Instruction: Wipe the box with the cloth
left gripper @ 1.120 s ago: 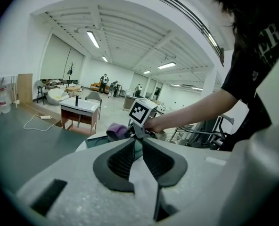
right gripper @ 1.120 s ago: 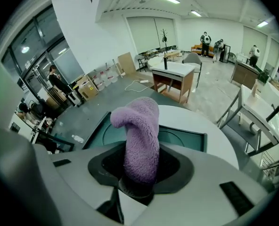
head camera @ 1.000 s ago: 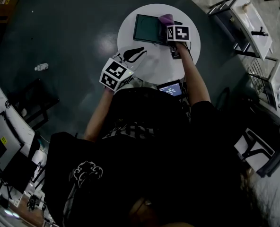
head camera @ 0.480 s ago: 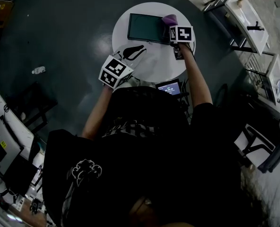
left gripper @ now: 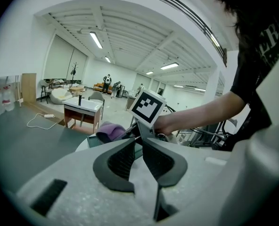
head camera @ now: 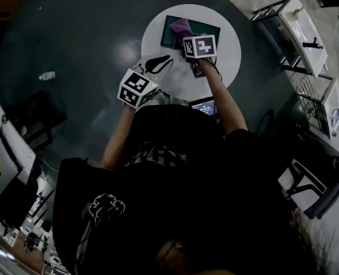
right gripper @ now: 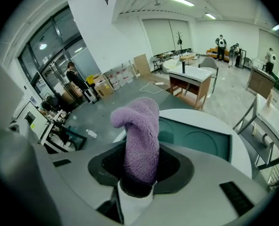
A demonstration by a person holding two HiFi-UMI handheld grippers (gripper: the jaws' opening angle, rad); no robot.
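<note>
While right gripper (right gripper: 140, 161) is clamping fluffy purple cloth (right gripper: 138, 126), cloth is showing over dark-green box (right gripper: 196, 136) at 12 o'clock on round white table (head camera: 229, 53); left gripper (left gripper: 138, 145), jaws together, empty, hovering at table's 8 o'clock; dark floor (head camera: 72, 27) surrounding.

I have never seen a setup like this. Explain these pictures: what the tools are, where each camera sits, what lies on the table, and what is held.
There is no robot here. A person holds a two-jaw gripper in each hand, and the marker cubes are part of the grippers. The top-down picture comes from a camera on the person's head. The other two cameras ride on the grippers and look along their jaws. On the round white table lies a flat dark green box. The right gripper is shut on a purple cloth, held over the box. The left gripper is shut and empty.
</note>
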